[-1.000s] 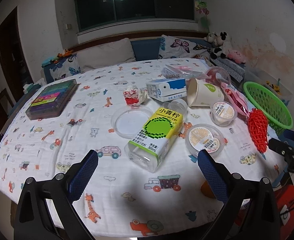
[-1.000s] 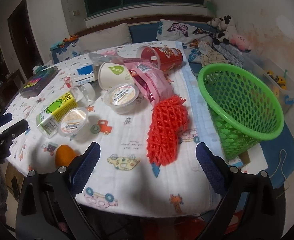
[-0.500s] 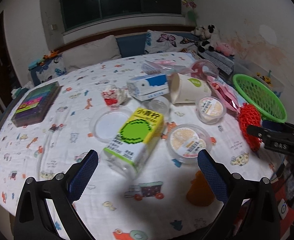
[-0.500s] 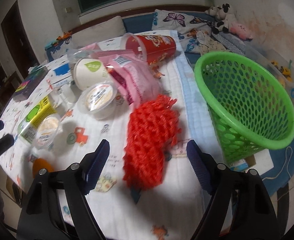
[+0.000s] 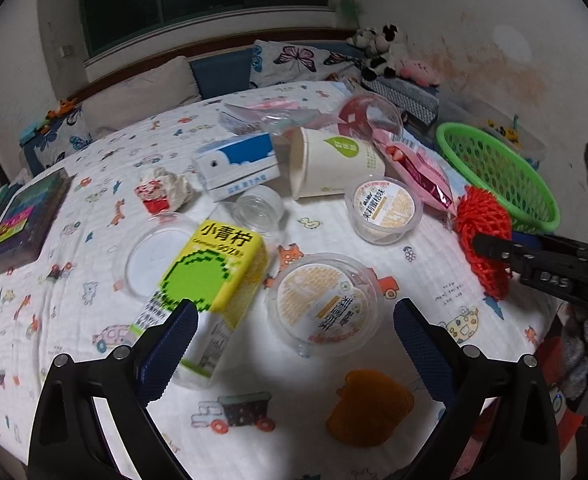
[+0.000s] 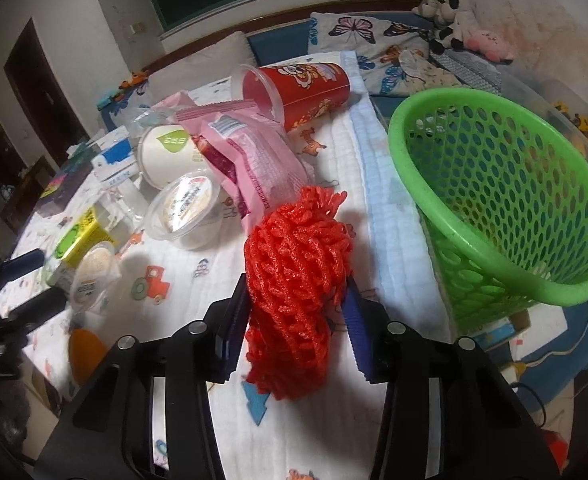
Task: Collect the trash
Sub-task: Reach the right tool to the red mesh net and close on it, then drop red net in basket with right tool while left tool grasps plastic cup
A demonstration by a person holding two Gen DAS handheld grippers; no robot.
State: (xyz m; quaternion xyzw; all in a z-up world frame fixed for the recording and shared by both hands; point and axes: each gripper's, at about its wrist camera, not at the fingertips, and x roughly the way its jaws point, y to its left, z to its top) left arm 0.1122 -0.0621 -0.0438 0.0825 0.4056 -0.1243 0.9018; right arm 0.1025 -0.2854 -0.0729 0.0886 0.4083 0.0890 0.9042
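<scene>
Right wrist view: your table under the white cartoon-print cloth (image 6: 386, 436) fills the frame, littered with trash. Green perforated plastic basket (image 6: 506, 216) stands at the table's right edge, tilted, mouth toward you. Red printed plastic cup (image 6: 306, 88) lies on its side at the far end, with the pink foil snack wrapper (image 6: 250, 152) in front of it. Red foam mesh fruit sleeve (image 6: 294, 280) lies just left of the basket; your right gripper (image 6: 298, 316) is closing on it, both blue pads pressed into its sides and the foam bunching between them.

Left wrist view: your left gripper (image 5: 290, 336) is wide open, holding nothing. Yellow-and-green juice carton (image 5: 210, 280) lies on its side, its lower end just beside the left pad (image 5: 170, 344); contact cannot be told. Round clear-lidded pudding cup (image 5: 326, 304) sits between the fingers and ahead of the tips. White paper cup (image 5: 334, 168) and blue-and-white box (image 5: 238, 168) lie tipped farther back. Orange peel piece (image 5: 370, 408) rests near the table's front edge.
</scene>
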